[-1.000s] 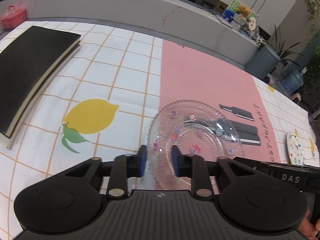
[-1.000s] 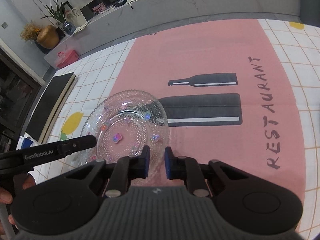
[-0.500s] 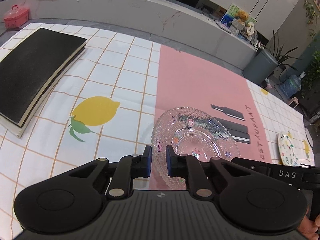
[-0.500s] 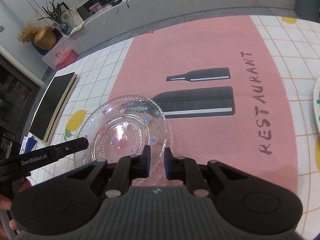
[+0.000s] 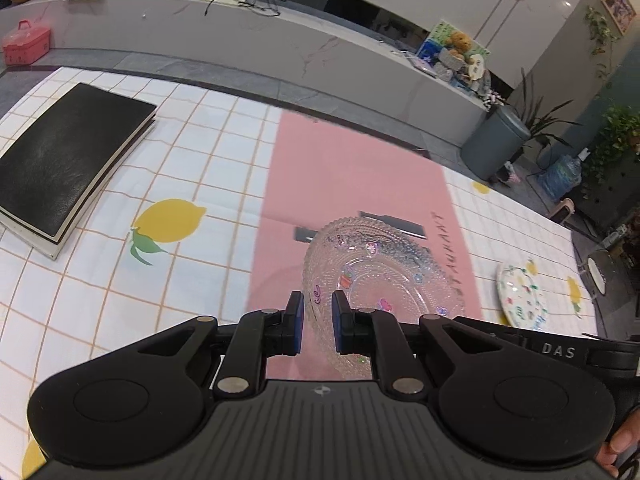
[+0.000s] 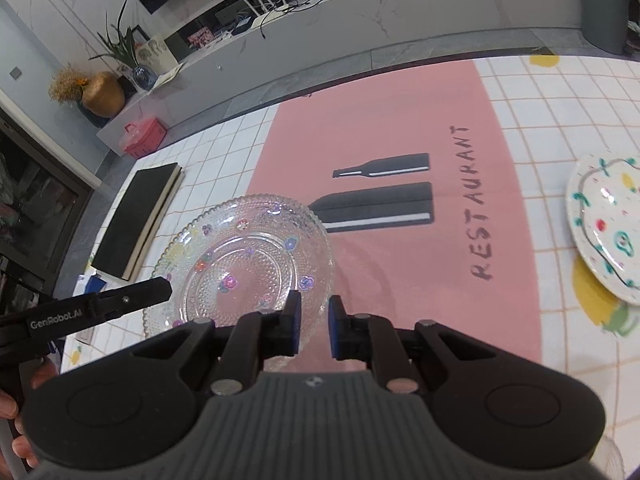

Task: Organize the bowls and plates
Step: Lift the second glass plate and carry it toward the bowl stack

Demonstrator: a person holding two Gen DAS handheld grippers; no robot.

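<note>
Pink box beside gold vase.

Left wrist view: sits just behind the left gripper, looking forward and down along its jaws over the worktop toward the far counter; close to the glass plate.
Right wrist view: sits just behind the right gripper, angled down over the pink mat; the glass plate lies close, left of centre.
Shared: glass plate, pink mat, black pad, painted plate.
Cross-sight: each view catches the other gripper at its lower edge.
</note>
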